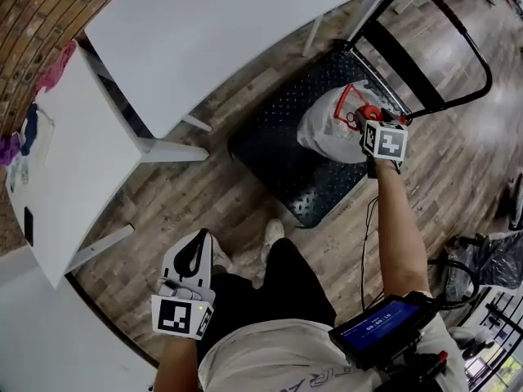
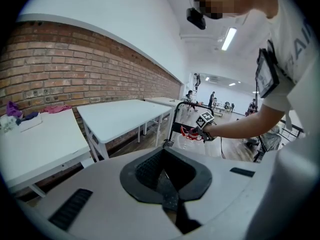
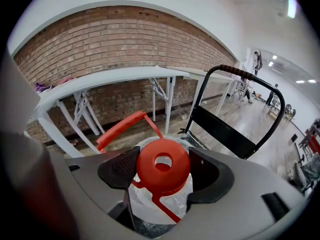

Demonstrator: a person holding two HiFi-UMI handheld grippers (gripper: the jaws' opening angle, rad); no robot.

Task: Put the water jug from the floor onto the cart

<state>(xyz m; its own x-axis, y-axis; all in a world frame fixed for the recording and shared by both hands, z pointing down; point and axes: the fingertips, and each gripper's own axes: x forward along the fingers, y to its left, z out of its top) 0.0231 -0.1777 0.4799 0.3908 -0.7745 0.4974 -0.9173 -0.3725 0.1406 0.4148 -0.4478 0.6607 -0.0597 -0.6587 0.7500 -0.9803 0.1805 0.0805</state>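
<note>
Now the right gripper (image 3: 163, 168) clamps the water jug (image 1: 325, 126), upright on the cart (image 1: 274, 163) (left gripper (image 2: 167, 183) closed).

The jug (image 1: 331, 125) is clear, glossy plastic; its cap (image 3: 162, 164) and handle (image 3: 122, 129) are smooth red plastic. The cart (image 1: 278, 166) deck at 1 o'clock is black and studded. The floor (image 1: 188, 211) is sheeny wood plank. The bench (image 1: 212, 23) at 11 o'clock is smooth matt white, and the wall (image 3: 115, 39) is rough brick. The right hand-held gripper (image 3: 161, 170) has a matt grey shell and black textured pads (image 3: 119, 168).
</note>
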